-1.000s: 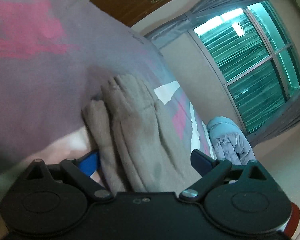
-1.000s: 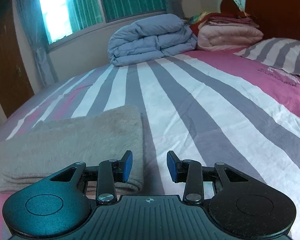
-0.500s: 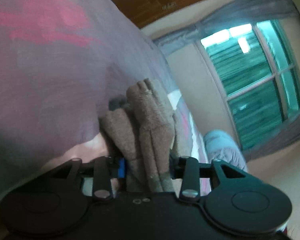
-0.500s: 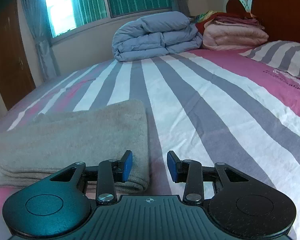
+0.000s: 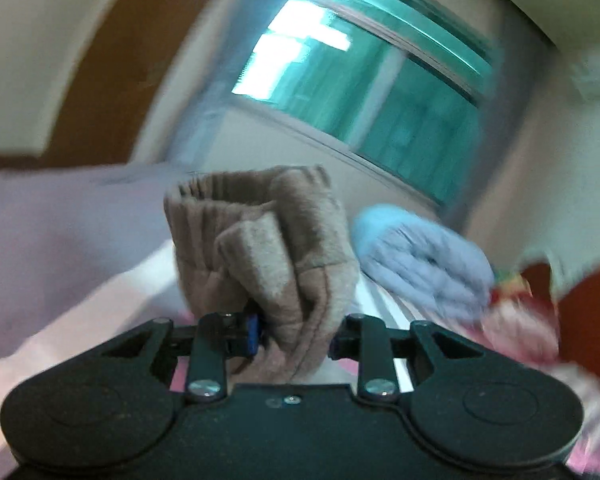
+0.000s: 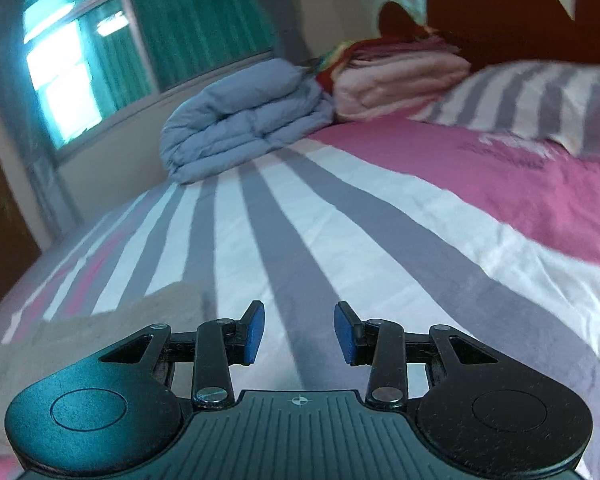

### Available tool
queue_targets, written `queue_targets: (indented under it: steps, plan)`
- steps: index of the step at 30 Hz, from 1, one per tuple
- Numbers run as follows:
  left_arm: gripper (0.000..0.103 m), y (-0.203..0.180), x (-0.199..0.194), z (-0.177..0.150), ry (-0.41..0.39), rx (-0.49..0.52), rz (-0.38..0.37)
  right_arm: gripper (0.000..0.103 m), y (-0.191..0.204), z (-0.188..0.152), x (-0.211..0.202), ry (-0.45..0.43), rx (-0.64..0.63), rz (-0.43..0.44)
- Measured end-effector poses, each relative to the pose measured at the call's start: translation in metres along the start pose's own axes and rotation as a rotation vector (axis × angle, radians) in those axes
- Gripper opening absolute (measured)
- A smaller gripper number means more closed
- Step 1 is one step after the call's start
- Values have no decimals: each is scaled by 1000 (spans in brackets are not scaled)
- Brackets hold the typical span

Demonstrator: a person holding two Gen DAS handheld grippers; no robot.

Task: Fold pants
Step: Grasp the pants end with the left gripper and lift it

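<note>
Beige pants (image 5: 268, 256) bunched between left tool (image 5: 292, 336) fingers.

The right claw (image 6: 299, 330) hangs low over the striped bed (image 6: 340, 220), blue pads parted with nothing between them. The tan pants (image 6: 100, 332) lie at its left, apart from it. At the far end sit a blue duvet (image 6: 244, 120), pink blankets (image 6: 400, 80) and a striped pillow (image 6: 540, 100).
</note>
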State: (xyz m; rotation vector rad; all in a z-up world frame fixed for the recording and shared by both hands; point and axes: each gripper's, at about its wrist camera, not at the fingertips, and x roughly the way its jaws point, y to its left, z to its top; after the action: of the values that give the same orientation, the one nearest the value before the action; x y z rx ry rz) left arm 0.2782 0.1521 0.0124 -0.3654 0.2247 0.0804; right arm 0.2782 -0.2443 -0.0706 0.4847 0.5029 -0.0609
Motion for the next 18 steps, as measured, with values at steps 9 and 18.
queue_targets:
  steps: [9, 18]
  plan:
    - [19, -197, 45, -110, 147, 408, -198, 39, -52, 14, -11, -38, 202, 6]
    - [25, -266, 58, -210, 233, 756, -135, 39, -76, 19, -12, -6, 311, 22]
